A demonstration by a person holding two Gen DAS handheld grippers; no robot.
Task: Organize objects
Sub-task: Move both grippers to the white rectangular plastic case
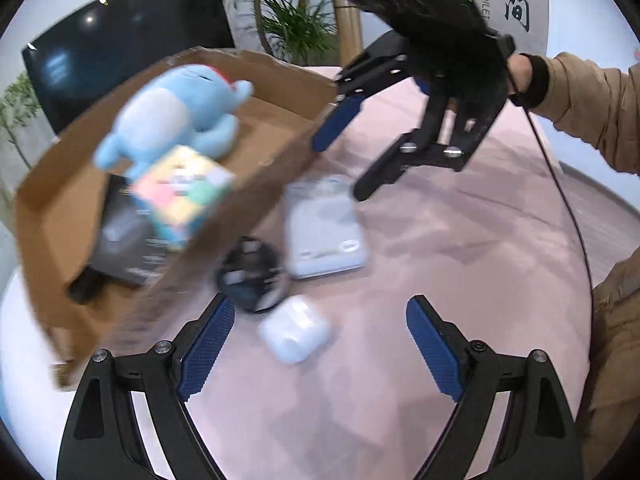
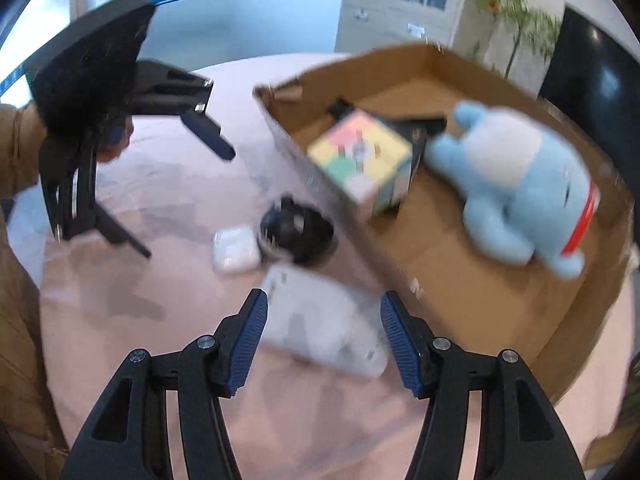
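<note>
A cardboard box (image 1: 276,168) (image 2: 400,54) on the pink table holds a blue plush toy (image 1: 168,120) (image 2: 520,192), a pastel cube box (image 1: 184,188) (image 2: 360,160) and a black box (image 1: 124,244). Beside the box lie a black round object (image 1: 252,276) (image 2: 296,236), a small white case (image 1: 294,328) (image 2: 234,250) and a pale flat package (image 1: 324,228) (image 2: 320,328). My left gripper (image 1: 320,308) (image 2: 186,204) hovers open over the white case. My right gripper (image 2: 324,300) (image 1: 338,170) is open above the flat package, gripping nothing.
The pink tablecloth (image 1: 460,260) (image 2: 140,300) spreads to the round table's edge. Tan sleeves (image 1: 592,100) (image 2: 16,148) of the person reach in from the sides. A dark screen (image 1: 120,40) and potted plants (image 1: 296,24) stand behind the table.
</note>
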